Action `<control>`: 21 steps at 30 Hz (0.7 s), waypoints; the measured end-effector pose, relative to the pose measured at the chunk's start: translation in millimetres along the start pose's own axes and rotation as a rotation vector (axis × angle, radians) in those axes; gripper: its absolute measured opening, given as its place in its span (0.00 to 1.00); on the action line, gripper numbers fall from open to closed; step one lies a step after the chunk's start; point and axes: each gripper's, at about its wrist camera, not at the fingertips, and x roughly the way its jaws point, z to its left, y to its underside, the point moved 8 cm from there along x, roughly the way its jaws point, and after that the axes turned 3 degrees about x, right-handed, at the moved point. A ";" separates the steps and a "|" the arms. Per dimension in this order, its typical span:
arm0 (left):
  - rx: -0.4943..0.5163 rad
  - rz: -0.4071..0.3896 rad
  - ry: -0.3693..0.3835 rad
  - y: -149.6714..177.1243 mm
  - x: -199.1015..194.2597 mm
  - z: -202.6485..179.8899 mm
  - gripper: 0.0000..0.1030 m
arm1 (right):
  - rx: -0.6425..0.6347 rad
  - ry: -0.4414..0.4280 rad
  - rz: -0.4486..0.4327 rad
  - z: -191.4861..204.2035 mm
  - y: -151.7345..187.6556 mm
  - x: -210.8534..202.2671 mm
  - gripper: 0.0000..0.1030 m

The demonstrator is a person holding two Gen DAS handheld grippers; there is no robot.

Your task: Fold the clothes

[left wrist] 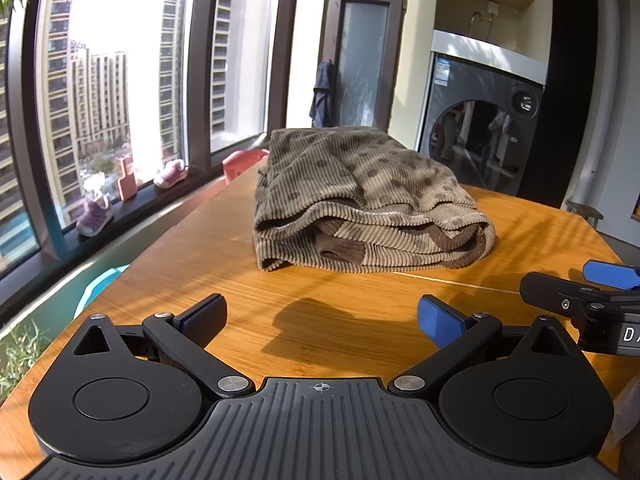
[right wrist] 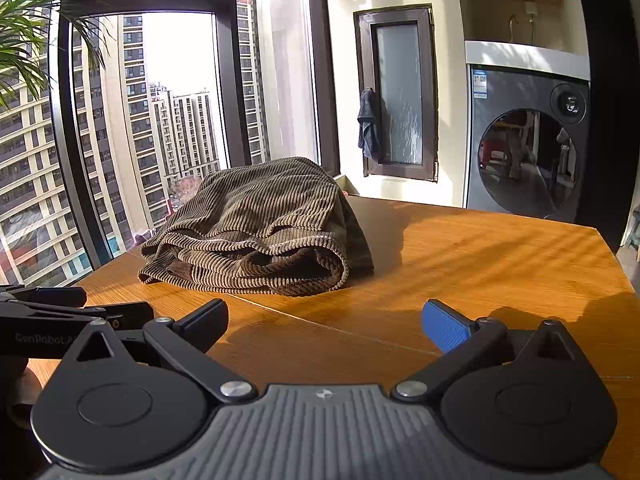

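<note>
The brown dotted cloth (left wrist: 360, 200) lies folded in a thick pile near the far window edge of the desk (left wrist: 320, 320). Both the left gripper (left wrist: 322, 320) and right gripper (right wrist: 326, 324) have wide, empty fingers, held back near the front edge. The fold looks about done, so press it flat gently and do not drag it.

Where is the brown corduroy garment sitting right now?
The folded brown corduroy garment lies on the wooden table, ahead of both open grippers and touching neither; in the right wrist view it sits left of centre, toward the window.
</note>
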 end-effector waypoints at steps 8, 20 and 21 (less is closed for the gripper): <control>-0.007 0.009 0.008 0.9 0.7 0.2 1.00 | 0.002 0.000 0.001 0.6 0.0 -0.3 1.00; 0.018 0.024 -0.030 0.5 0.9 -1.5 1.00 | 0.005 0.006 0.019 0.2 1.7 2.3 1.00; 0.021 0.031 -0.035 0.3 0.8 -1.7 1.00 | 0.005 0.008 0.024 0.3 2.0 3.0 1.00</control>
